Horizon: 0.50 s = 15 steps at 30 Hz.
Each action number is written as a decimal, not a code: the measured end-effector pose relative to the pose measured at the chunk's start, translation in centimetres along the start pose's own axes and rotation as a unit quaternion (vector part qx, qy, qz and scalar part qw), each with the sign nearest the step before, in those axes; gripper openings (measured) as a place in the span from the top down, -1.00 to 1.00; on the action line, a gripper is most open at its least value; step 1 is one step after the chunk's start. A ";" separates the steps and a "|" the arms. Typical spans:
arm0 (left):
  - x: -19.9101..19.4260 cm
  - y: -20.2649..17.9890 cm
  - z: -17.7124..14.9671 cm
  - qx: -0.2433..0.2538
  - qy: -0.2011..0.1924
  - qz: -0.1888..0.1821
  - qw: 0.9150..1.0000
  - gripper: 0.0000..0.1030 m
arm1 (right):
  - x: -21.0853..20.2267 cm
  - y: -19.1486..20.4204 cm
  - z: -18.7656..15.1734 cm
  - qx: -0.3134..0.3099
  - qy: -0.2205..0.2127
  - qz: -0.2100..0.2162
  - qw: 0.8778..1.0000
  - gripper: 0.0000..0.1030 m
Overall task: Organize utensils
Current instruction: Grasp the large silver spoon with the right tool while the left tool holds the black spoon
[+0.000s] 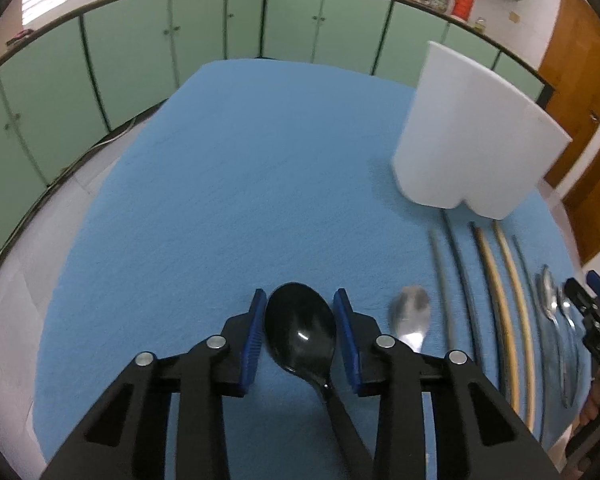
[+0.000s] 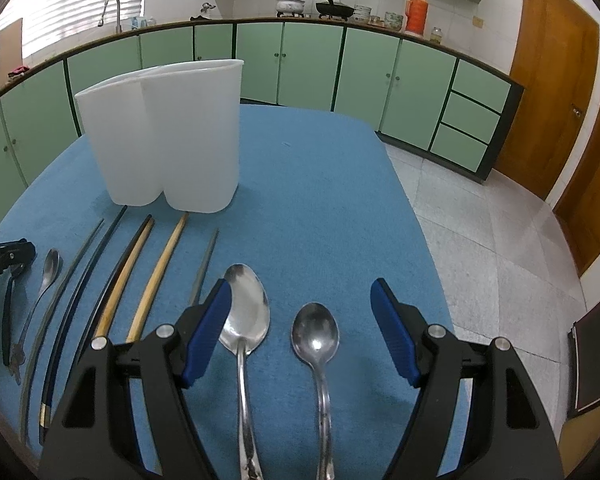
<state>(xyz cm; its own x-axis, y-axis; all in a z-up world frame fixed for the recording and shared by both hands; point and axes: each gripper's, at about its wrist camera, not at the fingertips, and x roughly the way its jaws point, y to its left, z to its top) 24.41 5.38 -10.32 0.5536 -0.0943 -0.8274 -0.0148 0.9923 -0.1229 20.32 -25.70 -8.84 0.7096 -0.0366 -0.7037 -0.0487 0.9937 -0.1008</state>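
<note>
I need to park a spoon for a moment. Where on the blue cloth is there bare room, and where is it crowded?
Bare: the wide stretch of blue cloth left of the white holder and ahead of the black spoon, and the strip right of the holder toward the table's edge. Crowded: the row of chopsticks and metal spoons in front of the holder.

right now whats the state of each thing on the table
black spoon: between left gripper pads, on cloth
two steel spoons: flat, between open right gripper pads, untouched
chopsticks: flat, side by side
white holder: upright
</note>
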 end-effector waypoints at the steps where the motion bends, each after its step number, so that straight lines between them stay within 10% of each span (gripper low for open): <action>1: -0.1 -0.3 0.0 0.005 -0.001 -0.006 1.000 0.35 | 0.0 -0.1 0.0 0.000 0.000 -0.001 1.000 -0.36; 15: -0.4 -3.1 -0.1 0.072 -0.034 -0.019 0.997 0.35 | 0.2 -1.7 -0.3 0.014 0.015 0.035 0.999 -0.23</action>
<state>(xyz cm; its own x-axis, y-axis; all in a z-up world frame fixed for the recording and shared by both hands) 24.18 2.33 -9.67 0.6062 -0.1311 -0.7845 0.1240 0.9898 -0.0696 20.33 -27.42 -9.02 0.6832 0.0306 -0.7296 -0.0773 0.9965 -0.0306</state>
